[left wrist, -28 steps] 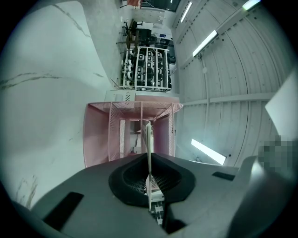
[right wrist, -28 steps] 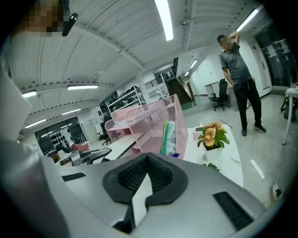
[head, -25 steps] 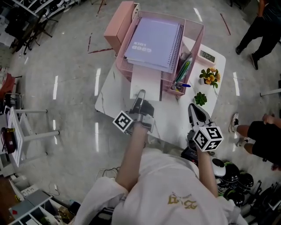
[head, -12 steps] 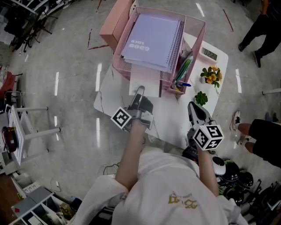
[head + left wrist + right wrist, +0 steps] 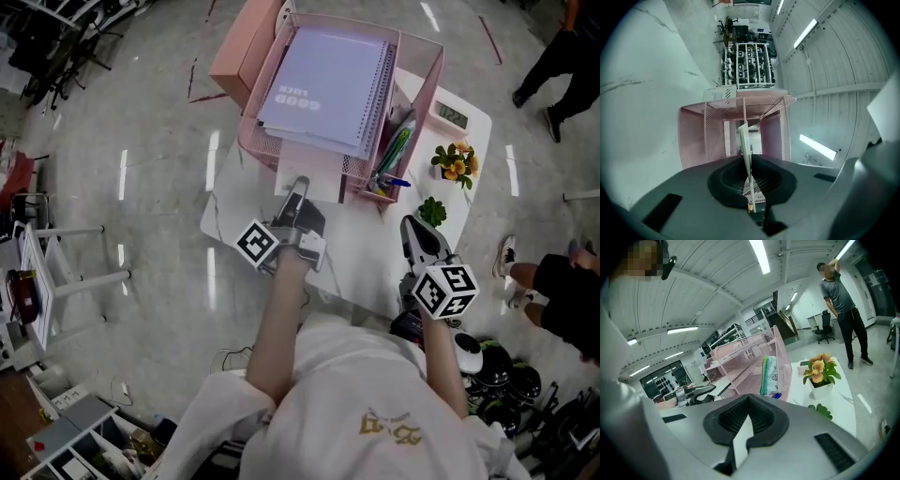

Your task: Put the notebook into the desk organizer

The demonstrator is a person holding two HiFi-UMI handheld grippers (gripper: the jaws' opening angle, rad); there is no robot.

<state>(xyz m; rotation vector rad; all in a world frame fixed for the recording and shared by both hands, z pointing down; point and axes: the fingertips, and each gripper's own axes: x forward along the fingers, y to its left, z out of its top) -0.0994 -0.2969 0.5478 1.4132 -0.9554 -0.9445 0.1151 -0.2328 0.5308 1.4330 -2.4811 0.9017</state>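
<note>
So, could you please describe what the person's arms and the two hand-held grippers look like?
The left hand-held gripper and right hand-held gripper are dark grey with tapering jaws; each carries a white cube printed with black square markers. The person wears a white short-sleeved shirt with a gold print.

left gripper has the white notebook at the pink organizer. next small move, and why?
Probably ease the left gripper forward toward the organizer without opening it. Its fingers are shut on the near edge of the thin white notebook. The far edge sits at the lower slot, under the purple spiral notebook, and most of the white notebook is outside over the table.
</note>
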